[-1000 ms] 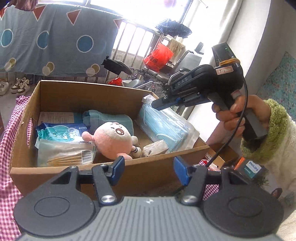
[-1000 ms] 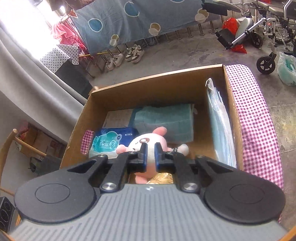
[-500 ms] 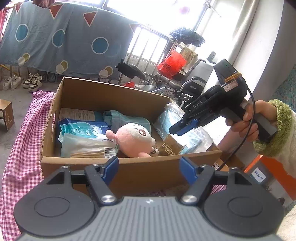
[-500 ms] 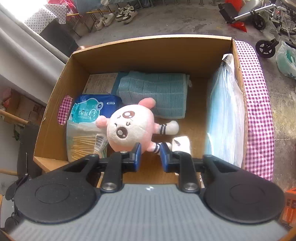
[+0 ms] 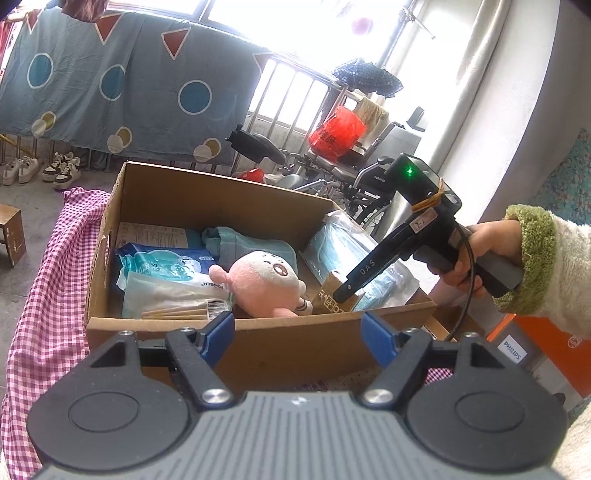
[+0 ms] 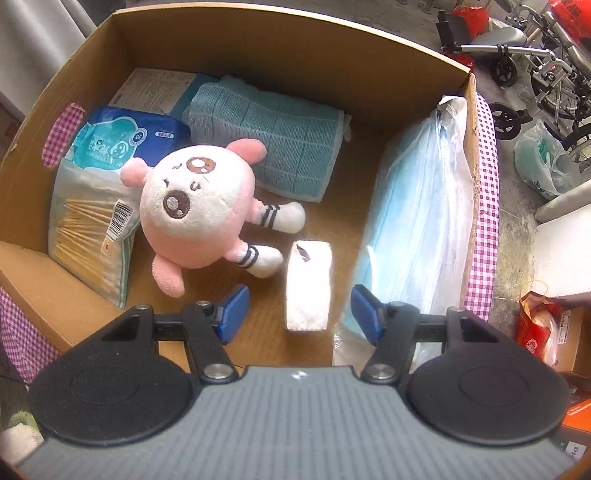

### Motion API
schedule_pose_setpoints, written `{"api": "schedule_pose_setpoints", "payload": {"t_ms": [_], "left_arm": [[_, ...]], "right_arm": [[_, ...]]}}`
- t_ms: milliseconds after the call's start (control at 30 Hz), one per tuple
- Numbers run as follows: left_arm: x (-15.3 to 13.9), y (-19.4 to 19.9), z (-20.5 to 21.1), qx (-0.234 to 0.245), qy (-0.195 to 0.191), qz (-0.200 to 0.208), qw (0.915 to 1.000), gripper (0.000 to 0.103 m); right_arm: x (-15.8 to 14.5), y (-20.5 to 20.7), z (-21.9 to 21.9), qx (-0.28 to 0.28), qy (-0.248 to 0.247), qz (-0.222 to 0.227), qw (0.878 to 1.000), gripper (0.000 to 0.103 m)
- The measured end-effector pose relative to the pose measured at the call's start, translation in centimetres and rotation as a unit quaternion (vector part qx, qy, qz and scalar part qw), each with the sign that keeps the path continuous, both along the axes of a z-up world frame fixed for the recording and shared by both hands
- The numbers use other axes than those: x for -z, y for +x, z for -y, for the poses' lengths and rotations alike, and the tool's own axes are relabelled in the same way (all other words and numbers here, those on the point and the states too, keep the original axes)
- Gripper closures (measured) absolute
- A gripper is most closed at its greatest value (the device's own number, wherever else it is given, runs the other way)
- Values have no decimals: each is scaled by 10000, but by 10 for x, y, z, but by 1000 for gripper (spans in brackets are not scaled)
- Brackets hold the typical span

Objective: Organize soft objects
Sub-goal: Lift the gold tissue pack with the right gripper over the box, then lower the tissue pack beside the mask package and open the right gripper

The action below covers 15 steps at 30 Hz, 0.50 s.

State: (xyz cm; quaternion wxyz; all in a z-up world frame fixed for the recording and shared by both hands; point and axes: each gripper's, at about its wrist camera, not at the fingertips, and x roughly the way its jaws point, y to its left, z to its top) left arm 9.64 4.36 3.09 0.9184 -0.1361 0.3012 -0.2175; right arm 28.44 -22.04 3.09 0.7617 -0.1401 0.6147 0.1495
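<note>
Box (image 6: 44, 266) of soft goods, both hand-held grippers spread.
Right hand-held gripper (image 6: 299, 308) is held, empty, over tissue pack (image 6: 308, 284) beside plush (image 6: 195, 214); left hand-held gripper (image 5: 297, 328) is held outside the box.

black tool (image 6: 299, 310), blue pads (image 6: 232, 308), green-cuffed sleeve (image 5: 532, 258)

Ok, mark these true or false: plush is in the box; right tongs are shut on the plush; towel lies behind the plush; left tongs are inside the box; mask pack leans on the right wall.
1. Plush in the box: true.
2. Right tongs shut on the plush: false, open and empty.
3. Towel behind the plush: true.
4. Left tongs inside the box: false, outside its near wall.
5. Mask pack leans on the right wall: true.
</note>
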Motion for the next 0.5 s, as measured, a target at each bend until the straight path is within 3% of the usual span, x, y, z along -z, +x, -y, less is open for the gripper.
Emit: {"api": "schedule_pose_setpoints", "payload": {"t_ms": [33,167,300,500], "left_arm": [[0,0,0,0,-1,-2,10000,26],[1,0,1,-19,-13,-21,10000,26],[0,2,1,-60,-31,-23,10000,26],[-1,3,1,-86,30,-40,10000,26]], "right_arm": [[6,1,-2,-124,-136,12,9998,79],[7,0,-13,-904,-475,68,9948,79],[-3,-6,-31,-2215,-1011,341,9693,78],[10,-1,-41,-3323,-1387,-54,9329,76]]}}
